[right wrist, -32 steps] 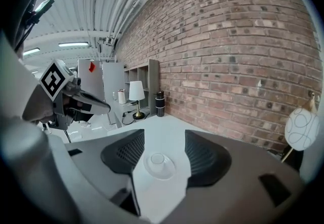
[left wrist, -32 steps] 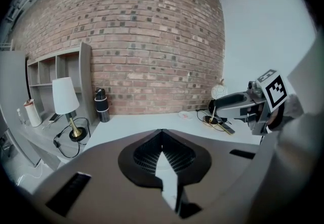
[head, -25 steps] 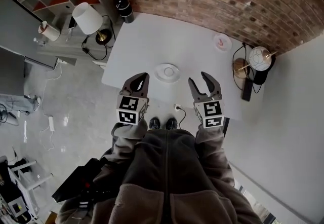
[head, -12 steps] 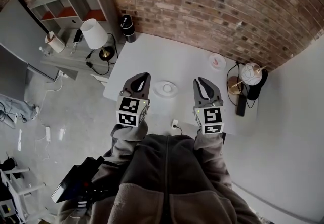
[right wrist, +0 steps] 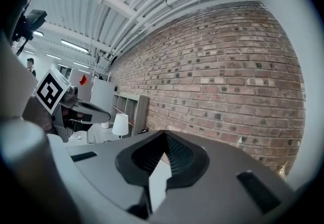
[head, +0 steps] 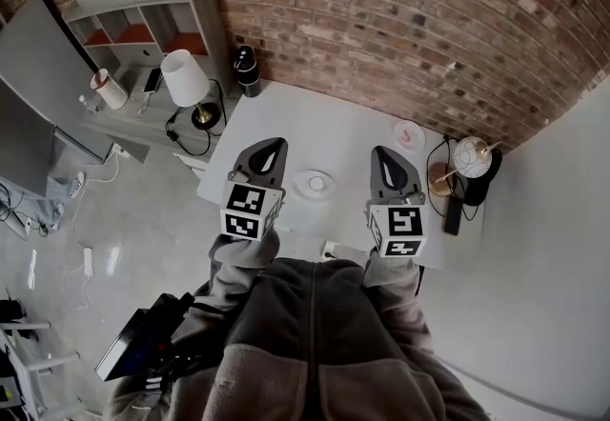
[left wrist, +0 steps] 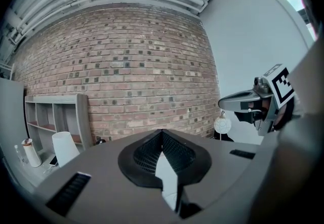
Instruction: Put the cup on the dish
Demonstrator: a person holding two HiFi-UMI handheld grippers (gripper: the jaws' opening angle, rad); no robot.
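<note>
A: Jaws, quick?

B: Both clenched. The left gripper (head: 271,143) has its tips meeting with nothing between them. The right gripper (head: 384,151) has just been closing and is pinched together now, also empty.

A: Where's the cup?

B: Not held. The white dish (head: 330,189) is mid-frame on the white table (head: 324,119), between the two grippers. There's something round in its middle, too small to call. A small pinkish round thing (head: 409,135) sits at the table's upper right, well apart from the dish. Either one might be the cup.

A: Why that pose?

B: Both are held level by the table's lower edge, aimed at the brick wall (head: 381,29), flanking the dish. Looks like a neutral pose to me, not a reach.
</note>
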